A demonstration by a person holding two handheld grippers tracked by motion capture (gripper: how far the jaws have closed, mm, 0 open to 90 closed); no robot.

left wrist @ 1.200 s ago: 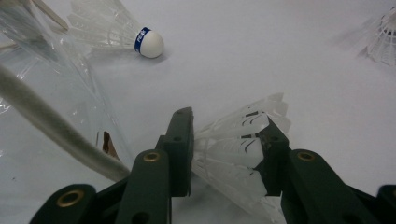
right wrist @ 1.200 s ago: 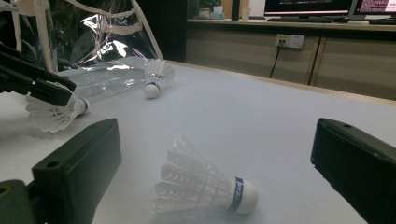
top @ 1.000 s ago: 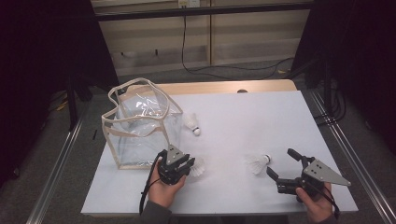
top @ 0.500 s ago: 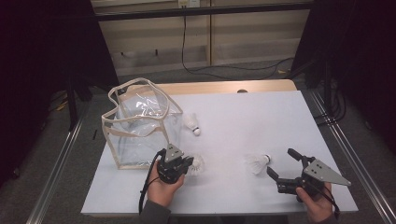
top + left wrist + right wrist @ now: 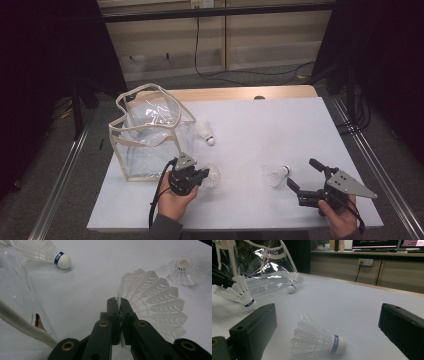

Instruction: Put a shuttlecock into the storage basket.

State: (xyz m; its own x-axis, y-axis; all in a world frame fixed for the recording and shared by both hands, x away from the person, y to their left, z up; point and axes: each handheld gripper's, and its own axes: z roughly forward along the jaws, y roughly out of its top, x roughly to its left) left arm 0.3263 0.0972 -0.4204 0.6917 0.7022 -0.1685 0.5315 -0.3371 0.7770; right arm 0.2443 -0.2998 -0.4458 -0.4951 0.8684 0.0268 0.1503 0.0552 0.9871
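1. Now the shuttlecock (image 5: pixel 160 307) lies on the white table (image 5: pixel 300 125) just beside the clear bag (image 5: pixel 150 135), its feather skirt pinched in the left gripper (image 5: pixel 119 305), whose jaws have just closed.
2. Next, likely: lift it over the bag's rim.
3. The right gripper (image 5: pixel 304 176) gapes, empty, near a second shuttlecock (image 5: pixel 317 342).

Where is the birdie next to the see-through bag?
In the high view, that shuttlecock lies on the white table, just right of the clear bag, apart from the other two.
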